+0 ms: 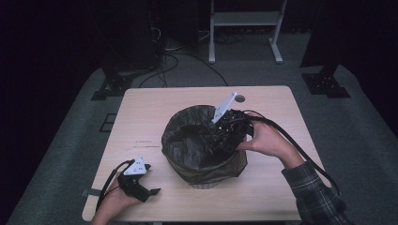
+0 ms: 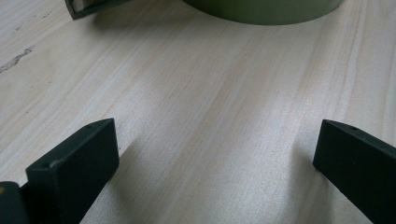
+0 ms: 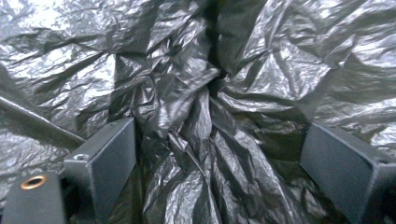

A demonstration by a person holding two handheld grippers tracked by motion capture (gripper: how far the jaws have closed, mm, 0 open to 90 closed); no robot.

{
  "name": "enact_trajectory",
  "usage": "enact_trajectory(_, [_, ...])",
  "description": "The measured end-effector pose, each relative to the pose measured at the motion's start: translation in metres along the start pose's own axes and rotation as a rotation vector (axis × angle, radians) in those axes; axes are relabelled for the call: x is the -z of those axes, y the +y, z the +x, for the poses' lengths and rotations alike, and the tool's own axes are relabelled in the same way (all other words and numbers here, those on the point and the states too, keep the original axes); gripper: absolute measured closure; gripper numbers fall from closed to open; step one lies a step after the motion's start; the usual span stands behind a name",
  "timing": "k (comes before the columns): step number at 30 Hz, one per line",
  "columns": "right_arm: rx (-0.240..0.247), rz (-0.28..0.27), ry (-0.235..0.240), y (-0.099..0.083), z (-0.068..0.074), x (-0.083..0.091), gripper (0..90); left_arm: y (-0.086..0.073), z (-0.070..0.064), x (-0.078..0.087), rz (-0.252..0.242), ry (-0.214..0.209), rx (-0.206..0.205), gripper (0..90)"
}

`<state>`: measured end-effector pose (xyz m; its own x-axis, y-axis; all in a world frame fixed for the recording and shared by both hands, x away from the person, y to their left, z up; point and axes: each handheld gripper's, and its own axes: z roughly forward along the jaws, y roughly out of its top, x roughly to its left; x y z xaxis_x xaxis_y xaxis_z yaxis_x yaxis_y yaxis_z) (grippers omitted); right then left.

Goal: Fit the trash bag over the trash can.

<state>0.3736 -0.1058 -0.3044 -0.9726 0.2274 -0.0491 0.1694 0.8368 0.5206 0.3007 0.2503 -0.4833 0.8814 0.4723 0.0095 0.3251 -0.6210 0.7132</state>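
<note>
Tools, two, both gape: right tool inside one bin bag, left tool on table.

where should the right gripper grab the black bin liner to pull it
Grip the raised crumpled fold of the black bin liner between the open jaws of the right gripper, coming straight down from above into the bin. The fold stands up and is thin enough to pinch.

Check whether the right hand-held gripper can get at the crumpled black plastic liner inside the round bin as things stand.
Probably yes. The right hand-held gripper is already down inside the round bin, its jaws spread wide, with folds of the crumpled black plastic liner bunched between them. Nothing lies in the way; whether the pads touch the plastic is unclear.
</note>
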Motion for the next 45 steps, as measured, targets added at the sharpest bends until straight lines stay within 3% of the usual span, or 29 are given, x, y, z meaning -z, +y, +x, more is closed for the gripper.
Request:
enact_trajectory(3, [-0.001,0.02,0.024,0.001,0.0,-0.002,10.2,0.0,0.0,0.0,0.0,0.0,-0.001,0.0])
enact_trajectory(4, [-0.007,0.06,0.058,0.001,0.0,-0.004,10.2,0.0,0.0,0.0,0.0,0.0,0.0,0.0])
enact_trajectory(6, [-0.015,0.093,0.078,0.001,-0.001,-0.006,9.7,0.0,0.0,0.0,0.0,0.0,0.0,0.0])
enact_trajectory(13, [-0.007,0.1,0.079,0.001,-0.001,-0.006,9.9,0.0,0.0,0.0,0.0,0.0,-0.001,0.0])
enact_trajectory(17, [-0.016,0.049,0.043,0.001,-0.002,0.001,11.7,0.0,0.0,0.0,0.0,0.0,0.0,0.0])
enact_trajectory(20, [-0.027,-0.034,0.033,0.004,-0.003,0.019,11.7,0.0,0.0,0.0,0.0,0.0,0.001,0.0])
enact_trajectory(22, [-0.02,-0.06,0.011,0.009,-0.001,0.025,11.5,0.0,0.0,0.0,0.0,0.0,0.0,0.0])
enact_trajectory(25, [-0.013,-0.102,0.025,0.016,0.002,0.032,10.7,0.0,0.0,0.0,0.0,0.0,0.0,0.0])
enact_trajectory(27, [0.0,-0.126,0.008,0.03,0.005,0.033,10.3,0.0,0.0,0.0,0.0,-0.001,0.001,0.0])
enact_trajectory(33, [0.025,-0.131,0.001,0.058,0.009,0.014,10.1,0.0,0.0,0.0,0.0,-0.001,0.001,0.0])
enact_trajectory(38, [0.033,-0.113,0.026,0.075,0.009,-0.01,10.0,0.0,0.0,0.0,-0.001,-0.001,0.001,0.0])
enact_trajectory(45, [0.021,-0.023,0.065,0.085,0.009,-0.049,9.8,0.0,0.0,0.0,-0.001,-0.001,0.001,0.0])
